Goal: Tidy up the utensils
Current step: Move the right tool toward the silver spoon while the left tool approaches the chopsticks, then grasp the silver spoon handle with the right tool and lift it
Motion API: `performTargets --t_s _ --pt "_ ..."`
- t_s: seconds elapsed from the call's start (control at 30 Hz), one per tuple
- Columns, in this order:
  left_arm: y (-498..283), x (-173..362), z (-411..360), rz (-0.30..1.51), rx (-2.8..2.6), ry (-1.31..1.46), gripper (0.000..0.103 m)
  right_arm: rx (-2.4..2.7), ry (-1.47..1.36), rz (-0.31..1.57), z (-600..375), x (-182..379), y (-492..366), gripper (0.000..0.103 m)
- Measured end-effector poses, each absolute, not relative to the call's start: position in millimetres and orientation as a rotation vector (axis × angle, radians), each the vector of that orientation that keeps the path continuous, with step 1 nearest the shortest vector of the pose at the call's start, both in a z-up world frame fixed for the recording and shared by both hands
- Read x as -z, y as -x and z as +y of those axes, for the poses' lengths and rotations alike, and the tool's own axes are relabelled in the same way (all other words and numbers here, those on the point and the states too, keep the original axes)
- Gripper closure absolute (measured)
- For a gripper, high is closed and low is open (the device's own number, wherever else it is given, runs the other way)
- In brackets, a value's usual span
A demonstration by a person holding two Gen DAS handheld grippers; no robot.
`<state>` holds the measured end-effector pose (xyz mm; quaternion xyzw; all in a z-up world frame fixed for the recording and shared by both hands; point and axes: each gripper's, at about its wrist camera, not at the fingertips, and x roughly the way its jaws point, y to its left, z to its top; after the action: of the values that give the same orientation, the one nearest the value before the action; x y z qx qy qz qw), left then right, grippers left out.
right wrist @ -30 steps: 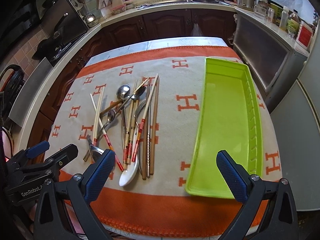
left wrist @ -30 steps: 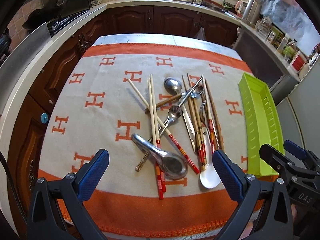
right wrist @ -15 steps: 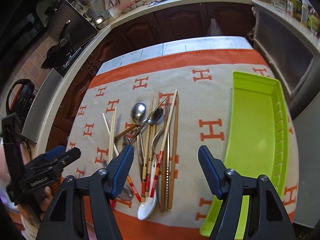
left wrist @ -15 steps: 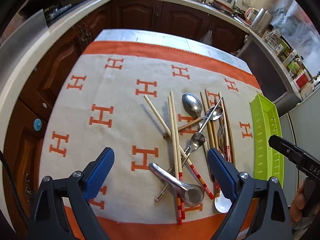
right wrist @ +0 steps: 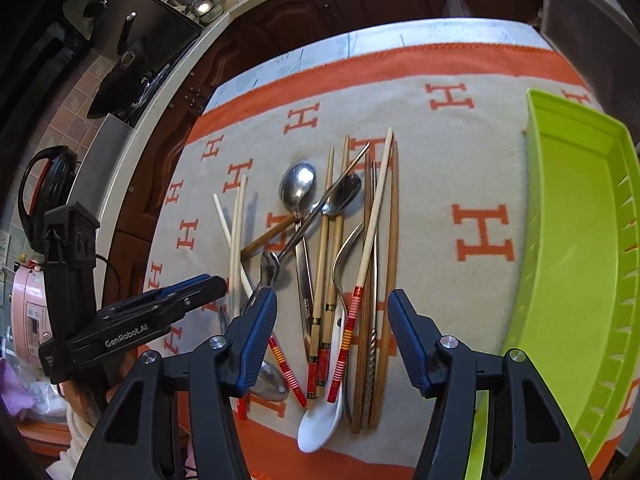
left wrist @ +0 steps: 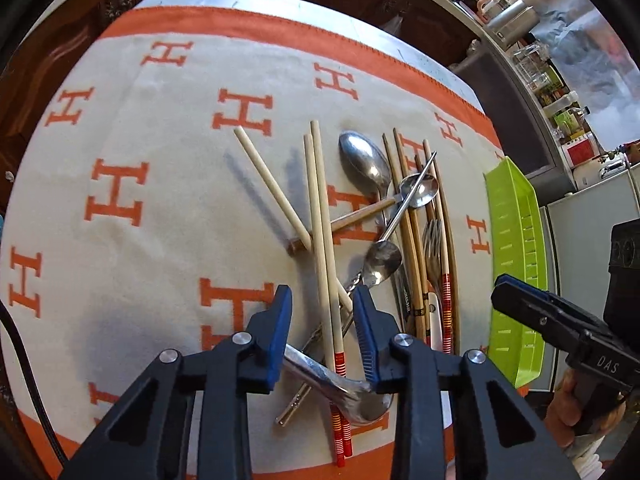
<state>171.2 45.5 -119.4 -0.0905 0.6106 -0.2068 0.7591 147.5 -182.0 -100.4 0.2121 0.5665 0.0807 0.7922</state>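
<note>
While left hand-held gripper (left wrist: 322,312) straddles chopsticks (left wrist: 326,264).

Bright daylight, soft shadows, fisheye-warped edges

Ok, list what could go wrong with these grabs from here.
1. The left gripper brackets two pale chopsticks lying across the steel ladle; closing may catch both or tip the ladle.
2. The right gripper spans several chopsticks, a fork and the white spoon; it may grab a mixed bundle.
3. The pile is crossed, so lifting one piece could drag others off the cloth.
</note>
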Motion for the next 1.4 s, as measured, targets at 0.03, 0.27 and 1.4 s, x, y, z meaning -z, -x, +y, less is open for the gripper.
performTargets --t_s 0.03,0.27,1.4 --pt "-170.9 120.2 44.9 1.331 0.455 0.201 0.073 -0.193 -0.46 1.228 -178.6 103.9 -147.0 0.045" --pt "-164.0 117.4 57.5 1.319 0.422 0.203 0.074 -0.374 -0.319 1.273 -125.0 112.9 -140.6 0.046" --pt "-152.6 137.4 113.4 1.355 0.384 0.297 0.076 -0.836 0.194 1.286 -37.1 140.7 -134.2 0.07"
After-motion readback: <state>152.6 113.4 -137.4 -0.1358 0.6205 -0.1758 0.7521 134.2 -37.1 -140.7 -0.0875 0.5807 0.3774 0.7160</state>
